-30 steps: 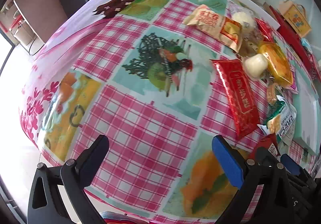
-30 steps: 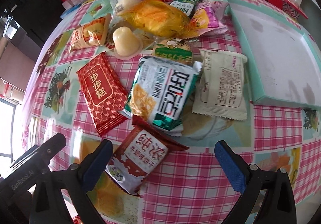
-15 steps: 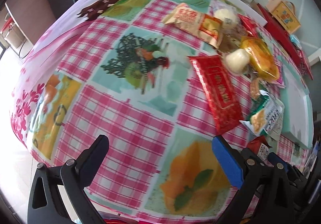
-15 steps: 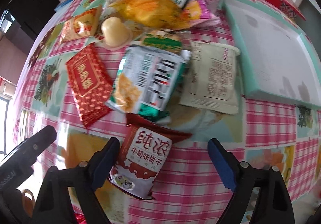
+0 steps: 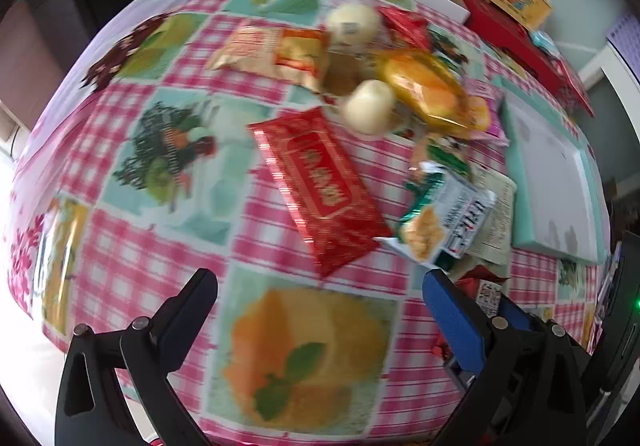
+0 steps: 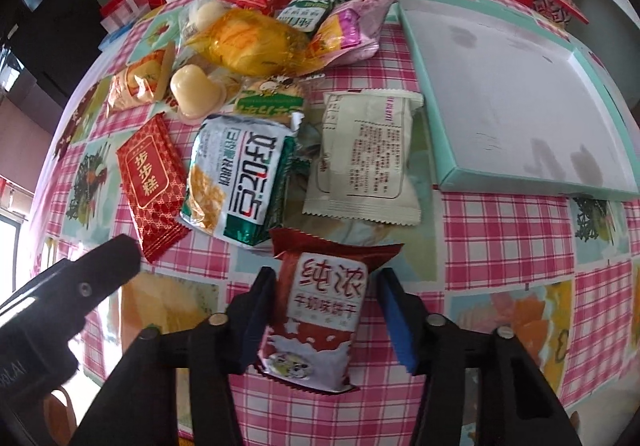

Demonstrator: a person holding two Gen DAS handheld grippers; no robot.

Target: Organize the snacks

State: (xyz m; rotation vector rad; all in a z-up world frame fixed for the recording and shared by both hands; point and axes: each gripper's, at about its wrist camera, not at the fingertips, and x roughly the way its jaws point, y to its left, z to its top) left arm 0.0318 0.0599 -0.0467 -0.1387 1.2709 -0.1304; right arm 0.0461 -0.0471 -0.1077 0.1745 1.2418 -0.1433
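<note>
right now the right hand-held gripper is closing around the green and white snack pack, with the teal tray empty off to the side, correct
Not quite. In the right wrist view the right hand-held gripper has just been closing around the red and white biscuit pack, not the green and white snack pack. The teal tray is empty.

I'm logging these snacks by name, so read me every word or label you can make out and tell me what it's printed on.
"步步糕": red flat packet.
"纯浓", with "牛奶味饼干" below: brown-and-white biscuit packet between the right tongs.
"好吃点", seen sideways: green-and-white packet.
Cream packet: fine print too small to read.
Green-labelled packet and the boxes behind: too blurred to read.
</note>
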